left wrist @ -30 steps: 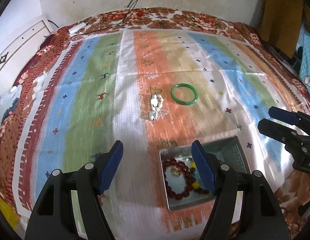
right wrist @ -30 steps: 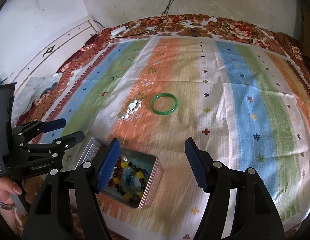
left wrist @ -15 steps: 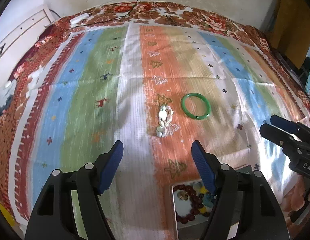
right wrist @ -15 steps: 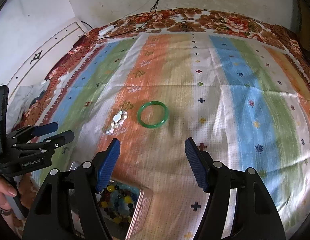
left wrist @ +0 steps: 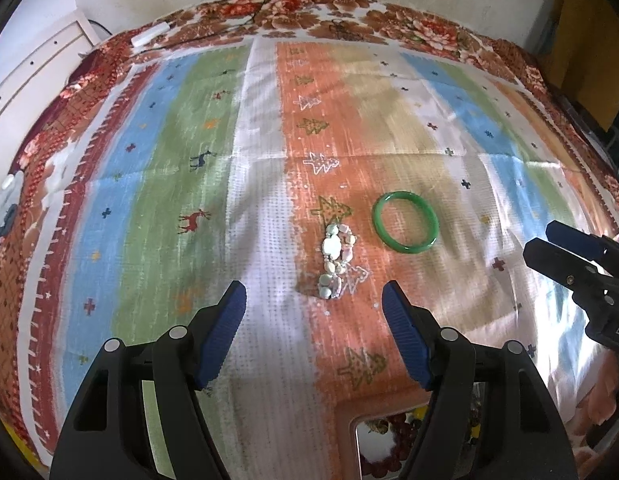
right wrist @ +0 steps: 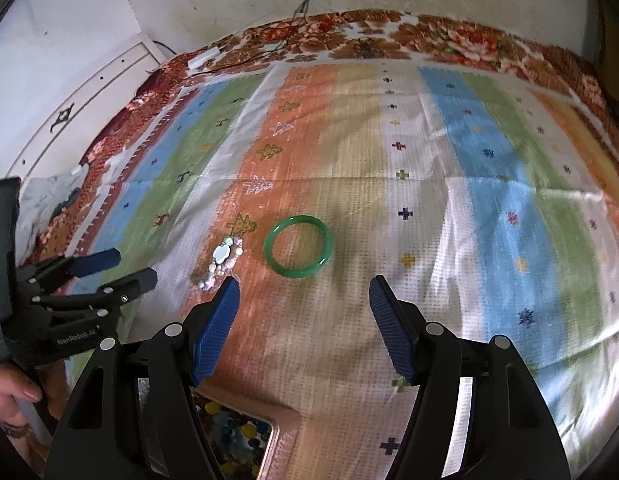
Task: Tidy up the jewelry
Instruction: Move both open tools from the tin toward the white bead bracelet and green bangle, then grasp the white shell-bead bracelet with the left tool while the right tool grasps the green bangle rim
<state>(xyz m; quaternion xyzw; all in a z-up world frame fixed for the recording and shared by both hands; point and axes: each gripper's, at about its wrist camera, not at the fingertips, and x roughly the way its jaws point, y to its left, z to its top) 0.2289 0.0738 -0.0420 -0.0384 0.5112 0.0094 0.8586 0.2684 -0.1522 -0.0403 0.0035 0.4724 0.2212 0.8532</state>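
**Jewelry: two pieces loose on the bed, both tools spread and empty**

Jewelry left out: green bangle (left wrist: 405,222) and a white stone-bead bracelet (left wrist: 335,261), lying just beside each other, not touching, centre of frame in the left wrist view. Both sit flat on the orange stripe of the striped bedspread (left wrist: 157,184).

Tin box (left wrist: 389,446) is at the bottom edge of frame, mostly hidden behind the tool fingers. It holds red and mixed-colour beads, so I read it as the collection point.

Left tool (left wrist: 314,336): jaws spread wide, nothing between them, lined up roughly on the white bracelet. Right tool (right wrist: 303,326): also spread, empty, with the bangle sitting just above its gap in the right wrist view. Looks like one piece per tool, likely so each can be carried to the box without crossing.

Judgement: mid-task, some pieces boxed, two to go. Bangle is rigid and lies flat, so grip across the rim. Bead bracelet is slack; a pinch on one bead may let the rest dangle.
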